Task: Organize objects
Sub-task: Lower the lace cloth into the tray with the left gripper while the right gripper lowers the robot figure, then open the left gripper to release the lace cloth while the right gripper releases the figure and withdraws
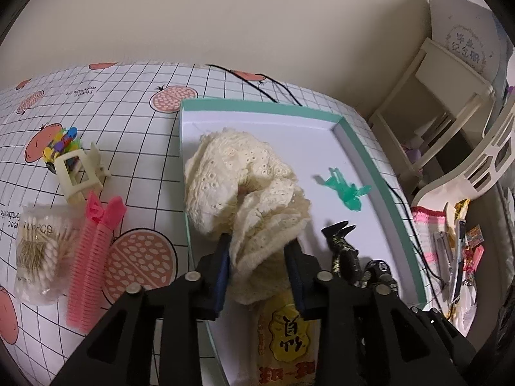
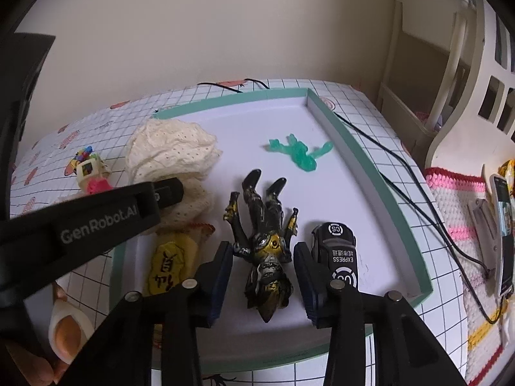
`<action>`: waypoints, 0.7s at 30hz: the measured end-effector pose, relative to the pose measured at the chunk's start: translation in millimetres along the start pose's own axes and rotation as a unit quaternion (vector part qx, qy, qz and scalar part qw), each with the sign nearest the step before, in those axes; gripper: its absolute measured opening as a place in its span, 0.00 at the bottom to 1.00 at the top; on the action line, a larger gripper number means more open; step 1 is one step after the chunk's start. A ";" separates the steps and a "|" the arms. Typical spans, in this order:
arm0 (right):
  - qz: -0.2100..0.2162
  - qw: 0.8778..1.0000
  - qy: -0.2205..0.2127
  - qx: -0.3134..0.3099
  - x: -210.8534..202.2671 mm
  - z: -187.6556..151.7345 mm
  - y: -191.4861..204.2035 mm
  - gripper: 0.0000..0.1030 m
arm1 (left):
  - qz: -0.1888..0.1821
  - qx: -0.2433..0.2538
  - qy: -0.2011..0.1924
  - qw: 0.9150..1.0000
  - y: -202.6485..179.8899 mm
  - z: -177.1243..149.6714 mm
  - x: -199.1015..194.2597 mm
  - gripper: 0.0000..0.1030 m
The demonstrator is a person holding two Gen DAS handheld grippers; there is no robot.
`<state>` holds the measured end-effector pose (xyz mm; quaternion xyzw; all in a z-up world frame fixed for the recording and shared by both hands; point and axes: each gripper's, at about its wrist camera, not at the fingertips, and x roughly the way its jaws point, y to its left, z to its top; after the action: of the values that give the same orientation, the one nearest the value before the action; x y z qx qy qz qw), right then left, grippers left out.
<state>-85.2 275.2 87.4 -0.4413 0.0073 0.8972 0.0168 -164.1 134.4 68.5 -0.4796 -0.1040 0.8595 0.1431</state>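
The left gripper [image 1: 259, 254] is clamping a bunched cream lace cloth [image 1: 244, 189] inside the green-rimmed tray [image 1: 363, 148], above a yellow snack packet [image 1: 286, 334]. The right gripper [image 2: 262, 257] is hovering with its jaws spread wide around a black-and-gold figure [image 2: 265, 244]. At its 3 o'clock a black toy car [image 2: 338, 254] is lying; at 1 o'clock, farther off, a green figure [image 2: 297, 152] is resting.
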 end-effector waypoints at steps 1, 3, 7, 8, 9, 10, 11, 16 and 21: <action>0.001 1.000 -0.005 0.001 -2.5 1.5 0.3 0.42 | -0.002 -0.001 -0.001 1.000 0.3 -0.2 -1.9 0.35; 0.004 1.000 -0.016 0.004 -7.2 4.8 1.8 0.42 | -0.007 -0.001 -0.005 1.000 0.9 -0.3 -5.9 0.35; 0.006 0.999 -0.034 0.008 -15.4 8.4 4.4 0.42 | -0.014 0.002 -0.018 1.000 2.2 -0.6 -17.7 0.36; 0.008 0.999 -0.036 0.009 -16.6 9.2 4.8 0.42 | -0.014 0.003 -0.021 1.000 2.9 1.0 -20.9 0.36; 0.009 0.999 -0.038 0.009 -17.6 9.8 5.1 0.42 | -0.014 0.004 -0.024 1.000 3.0 3.0 -23.6 0.36; 0.009 0.999 -0.038 0.009 -17.9 10.6 5.3 0.42 | -0.014 0.004 -0.028 0.999 3.8 5.4 -26.4 0.36; 0.009 0.999 -0.038 0.008 -18.3 10.6 5.4 0.42 | -0.014 0.003 -0.031 0.999 4.8 6.6 -29.4 0.36; 0.004 0.999 -0.041 0.010 -19.7 10.5 4.8 0.42 | -0.004 0.010 -0.040 0.999 9.8 8.2 -41.1 0.36; -0.002 0.999 -0.040 0.010 -17.5 10.2 3.5 0.42 | 0.012 0.001 -0.037 0.999 21.1 8.3 -42.8 0.43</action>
<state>-82.7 271.5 107.5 -0.4049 0.0150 0.9140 0.0235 -153.0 99.5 100.1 -0.4486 -0.1029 0.8783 0.1296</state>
